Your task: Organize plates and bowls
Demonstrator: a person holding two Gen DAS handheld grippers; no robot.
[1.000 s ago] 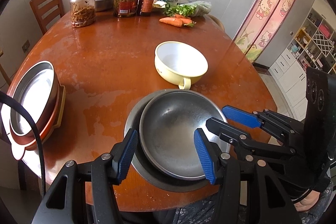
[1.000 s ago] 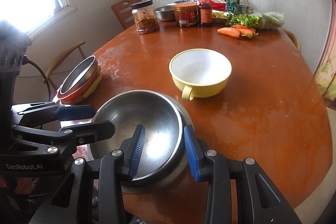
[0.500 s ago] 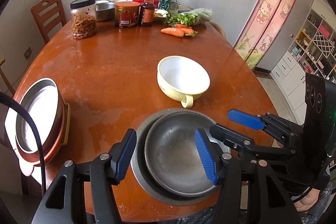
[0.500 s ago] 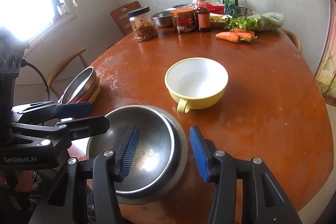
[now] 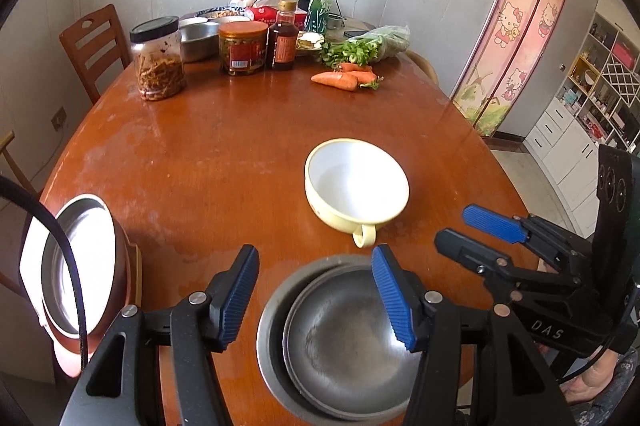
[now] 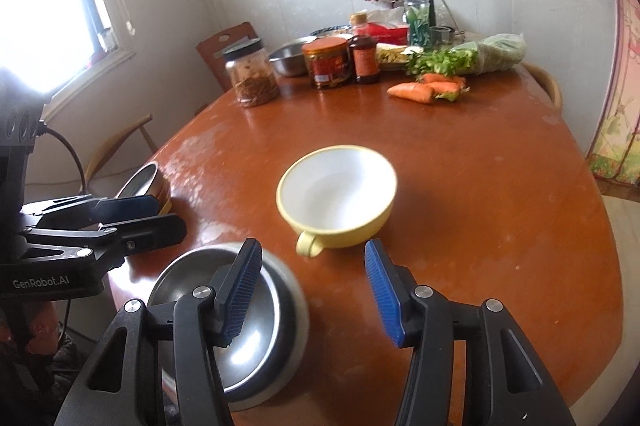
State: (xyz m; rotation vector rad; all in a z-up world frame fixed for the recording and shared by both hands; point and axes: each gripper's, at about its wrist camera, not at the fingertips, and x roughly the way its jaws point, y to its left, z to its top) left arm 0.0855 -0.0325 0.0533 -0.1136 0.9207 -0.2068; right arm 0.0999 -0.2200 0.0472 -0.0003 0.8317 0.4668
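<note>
The yellow bowl (image 5: 357, 182) sat mid-table (image 5: 224, 154), handle toward the nested steel bowls (image 5: 340, 338). Likely rigid, glossy, chippable; its rim or handle looked the best hold. Left tongs (image 5: 316, 298) stood apart, empty; right tongs (image 6: 312, 290) were opening, empty.

Home dining room, wooden table (image 5: 224, 154), food jars (image 5: 158, 60), chair (image 5: 94, 46)

Steel bowls (image 5: 344, 346) cut off below, stacked dishes (image 6: 142, 182) mostly hidden

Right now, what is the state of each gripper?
Left gripper: open, holding nothing.
Right gripper: jaws opening, nothing between them.
</note>
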